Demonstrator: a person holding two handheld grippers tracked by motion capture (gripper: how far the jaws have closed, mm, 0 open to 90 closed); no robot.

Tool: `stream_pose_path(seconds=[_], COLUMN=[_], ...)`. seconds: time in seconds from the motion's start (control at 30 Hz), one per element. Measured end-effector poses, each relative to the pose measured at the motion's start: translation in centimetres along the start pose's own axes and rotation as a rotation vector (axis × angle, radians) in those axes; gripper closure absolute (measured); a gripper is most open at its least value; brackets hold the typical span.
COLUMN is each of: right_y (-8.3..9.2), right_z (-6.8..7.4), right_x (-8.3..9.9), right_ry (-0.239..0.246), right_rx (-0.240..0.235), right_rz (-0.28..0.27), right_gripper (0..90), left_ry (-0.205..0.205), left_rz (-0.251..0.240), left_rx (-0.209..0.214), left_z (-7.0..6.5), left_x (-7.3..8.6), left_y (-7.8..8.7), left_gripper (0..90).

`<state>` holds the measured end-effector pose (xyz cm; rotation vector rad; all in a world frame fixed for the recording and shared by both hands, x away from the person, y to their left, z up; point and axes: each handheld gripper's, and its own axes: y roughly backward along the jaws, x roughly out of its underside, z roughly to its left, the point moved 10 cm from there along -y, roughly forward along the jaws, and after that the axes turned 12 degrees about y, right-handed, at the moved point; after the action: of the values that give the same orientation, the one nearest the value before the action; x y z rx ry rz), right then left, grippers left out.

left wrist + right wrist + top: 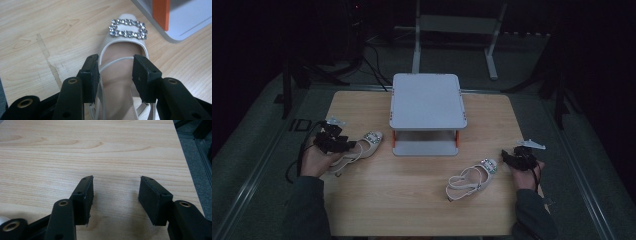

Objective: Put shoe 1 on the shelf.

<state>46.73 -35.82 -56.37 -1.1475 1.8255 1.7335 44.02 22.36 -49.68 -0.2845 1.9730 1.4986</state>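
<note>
Left shoe (122,75): cream slingback of smooth, leather-like material with thin straps and a pointed toe; it lies on the tabletop (412,200) at the left, just beside the shelf's front left leg.
Buckle (128,29): a rectangular frame of clear, glittering stones set across the toe.
Left shoe axis: in the high view the long axis runs diagonally, toe toward the shelf and up-right, heel toward the person's left hand (314,162).
Left gripper (115,76): black jaws with flat rubbery pads straddle the shoe's middle, one at each side edge; whether the pads press on it cannot be told.
Right shoe (471,180): the matching cream slingback, lying at the right front, toe with its buckle pointing up-right toward the right gripper.
Right gripper (115,197): jaws spread apart over bare wood, with nothing between them, just beside the right shoe's toe.
Tabletop: pale wood with long, straight grain.
Shelf (428,100): two flat grey tiers with rounded corners on orange posts, at the middle back.
Writing: none legible.
</note>
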Motion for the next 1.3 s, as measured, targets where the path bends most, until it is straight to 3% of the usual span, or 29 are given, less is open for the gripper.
stream_pose_path(seconds=[0.33,0.73,0.87,1.13,1.3], right_y=[0.0,0.0,0.0,0.0,0.0], right_z=[0.0,0.0,0.0,0.0,0.0], right_x=[0.0,0.0,0.0,0.0,0.0], right_ry=[0.0,-0.002,0.0,0.0,-0.002], right_rx=[-0.001,-0.002,-0.001,-0.001,-0.002], right_rz=[0.0,0.0,0.0,0.0,0.001], right_gripper=[45.2,45.2,45.2,45.2,45.1], left_ry=[-0.001,-0.008,0.034,0.065,0.085], left_rz=[0.061,0.17,0.18,0.213,0.227], left_rx=[-0.049,-0.04,-0.028,0.028,0.037], left_z=[1.5,2.8,3.3,3.0,2.9], left_x=[0.3,1.3,1.4,1.3,1.3], left_y=[-1.0,-3.4,-3.6,-4.0,-3.9], left_gripper=[56.4,55.3,59.4,71.9,79.2])
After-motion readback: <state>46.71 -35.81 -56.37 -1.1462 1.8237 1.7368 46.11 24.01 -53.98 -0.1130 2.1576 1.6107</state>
